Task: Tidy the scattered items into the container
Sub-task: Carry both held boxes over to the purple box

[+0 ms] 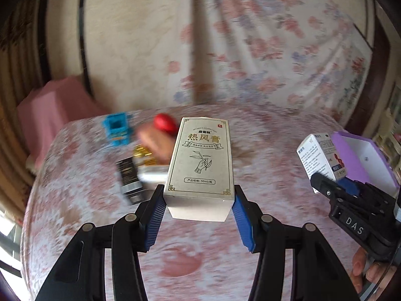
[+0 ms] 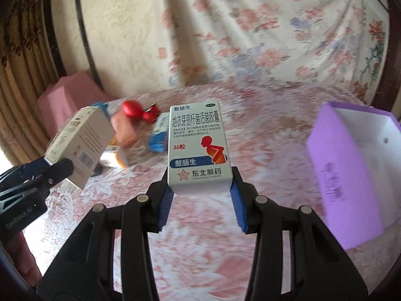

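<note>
My left gripper (image 1: pixel 199 204) is shut on a tall beige carton (image 1: pixel 200 160) with gold print and holds it above the floral tablecloth; the carton also shows in the right wrist view (image 2: pixel 80 145). My right gripper (image 2: pixel 199 192) is shut on a white medicine box (image 2: pixel 198 148) with a red figure and blue band; that box also shows in the left wrist view (image 1: pixel 319 155). The purple open-topped container (image 2: pixel 351 173) stands on the table right of the white box, and shows in the left wrist view (image 1: pixel 361 158) just behind the right gripper (image 1: pixel 325 183).
Scattered items lie at the table's far left: a blue box (image 1: pixel 116 130), a red round object (image 1: pixel 164 123), a black box (image 1: pixel 129 175), a gold-foil item (image 1: pixel 144 154), a blue-and-white box (image 2: pixel 159 135). A pink stool (image 1: pixel 55 105) stands beyond the table edge. Floral sheet behind.
</note>
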`<state>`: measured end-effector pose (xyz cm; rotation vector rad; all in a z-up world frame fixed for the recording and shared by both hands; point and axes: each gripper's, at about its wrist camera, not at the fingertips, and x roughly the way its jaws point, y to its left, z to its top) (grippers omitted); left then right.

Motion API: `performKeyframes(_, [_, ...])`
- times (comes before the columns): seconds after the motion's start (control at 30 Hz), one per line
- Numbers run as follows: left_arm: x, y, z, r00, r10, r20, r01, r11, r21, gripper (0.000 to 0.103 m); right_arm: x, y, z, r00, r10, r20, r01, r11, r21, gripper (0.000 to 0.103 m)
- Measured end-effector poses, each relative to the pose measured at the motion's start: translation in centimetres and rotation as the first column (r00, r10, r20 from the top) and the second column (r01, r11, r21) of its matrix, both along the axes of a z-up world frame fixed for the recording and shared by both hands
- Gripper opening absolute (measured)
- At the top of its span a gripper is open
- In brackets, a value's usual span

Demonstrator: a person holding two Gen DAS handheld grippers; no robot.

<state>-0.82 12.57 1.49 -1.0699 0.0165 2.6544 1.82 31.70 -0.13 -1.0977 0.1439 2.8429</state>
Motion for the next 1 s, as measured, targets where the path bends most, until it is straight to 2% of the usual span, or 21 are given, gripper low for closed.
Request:
performKeyframes(0.3, [0.6,9.1,1.7,0.992,-0.121,-0.020,0.121,0.993,-0.006,0.052,3.1,8.0,1.6,0.994,-0.113,-0.017,0.113,0.994,0.002,0.045])
performKeyframes(0.5, [1.2,13.3,1.9,0.984,-0.179,-0.021,0.178,0.984,-0.018,0.052,4.3,12.8,2.3,0.982,-0.185,-0.026,0.186,0.982,0.021,0.045])
performKeyframes(1.0, [2.4,21.9,2.9,0.952,-0.303,-0.034,0.303,0.953,-0.027,0.052,5.9,19.9,1.5,0.963,-0.270,0.024,0.269,0.962,0.038,0.045])
